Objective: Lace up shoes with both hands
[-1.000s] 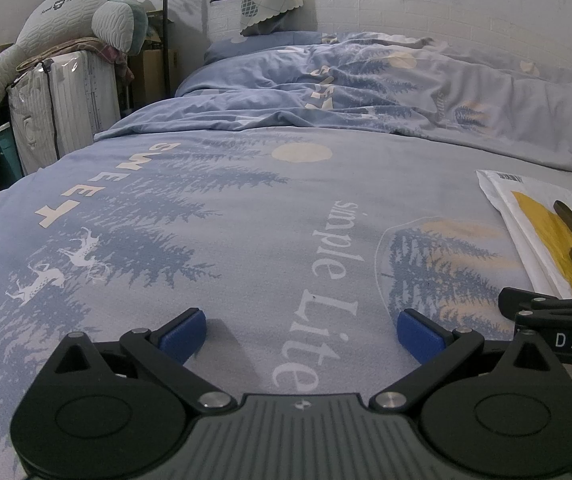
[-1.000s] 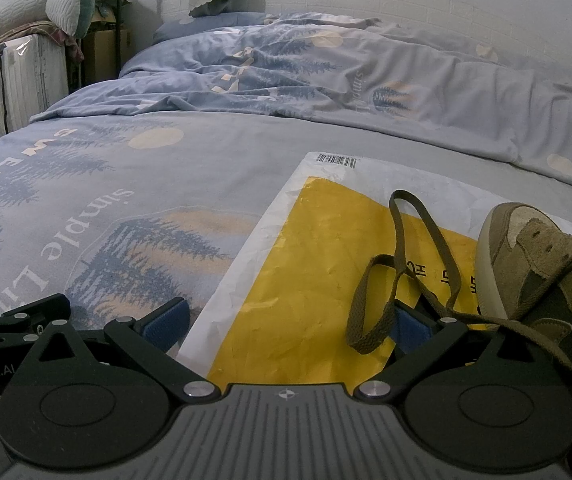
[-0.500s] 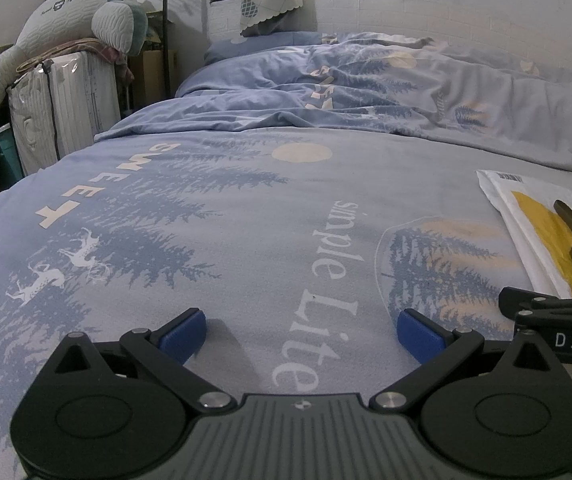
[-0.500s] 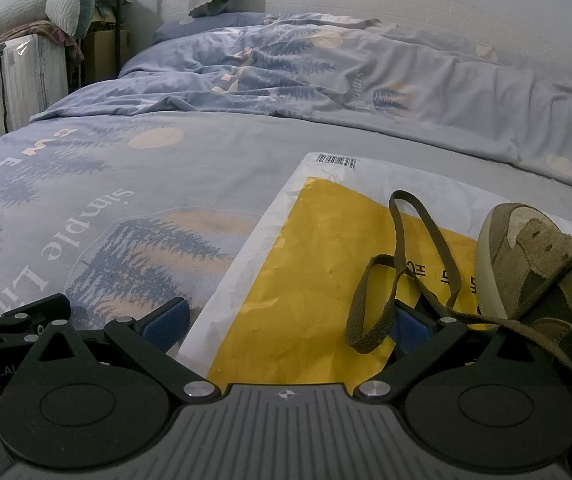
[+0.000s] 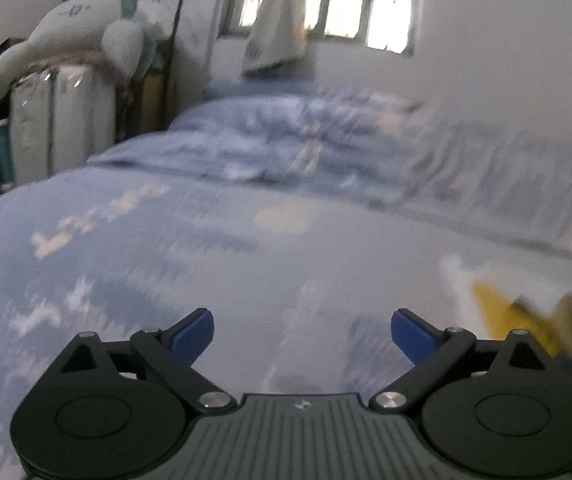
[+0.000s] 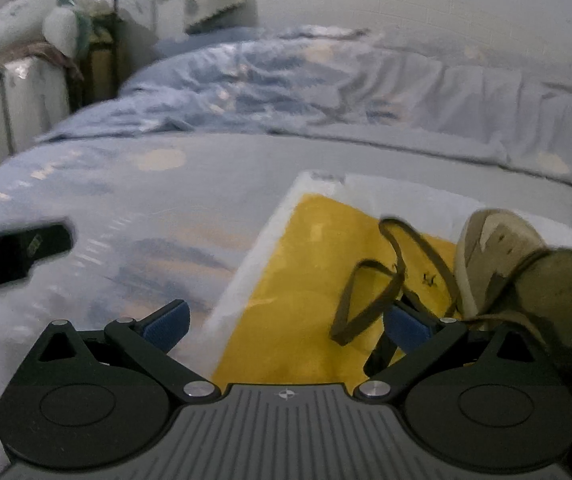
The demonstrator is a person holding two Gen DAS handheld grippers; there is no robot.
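**A:** On the blue tree-print bedspread (image 6: pixel 206 184), we see the yellow-and-white plastic mailer bag (image 6: pixel 305 264) lying flat, and everything else we place by it. The olive-brown suede shoe (image 6: pixel 497 248) rests on the bag's right part, toe towards the far wall, its near end running out of view at the lower right.

**B:** And the flat olive-brown shoelace (image 6: pixel 365 300)?

**A:** It lies loose over the bag's yellow panel, just left of the shoe, in one long loop reaching away and a shorter loop nearer us. Our right gripper (image 6: pixel 286 322) sits low at the bag's near edge with its blue-padded fingers (image 6: pixel 166 320) spread wide; the left pad is off the bag's left edge, the right pad is over the yellow, just beside the shorter loop. We cannot tell whether pad and lace touch; nothing is clamped between the fingers.

**B:** The other hand?

**A:** Our left gripper (image 5: pixel 301 334) is well to the left of the bag, above bare bedspread, its fingers likewise wide apart and holding nothing. That view is heavily blurred; the bag shows only as a yellow smear at its right edge. From the right wrist, the left gripper appears as a dark bar left of the bag.
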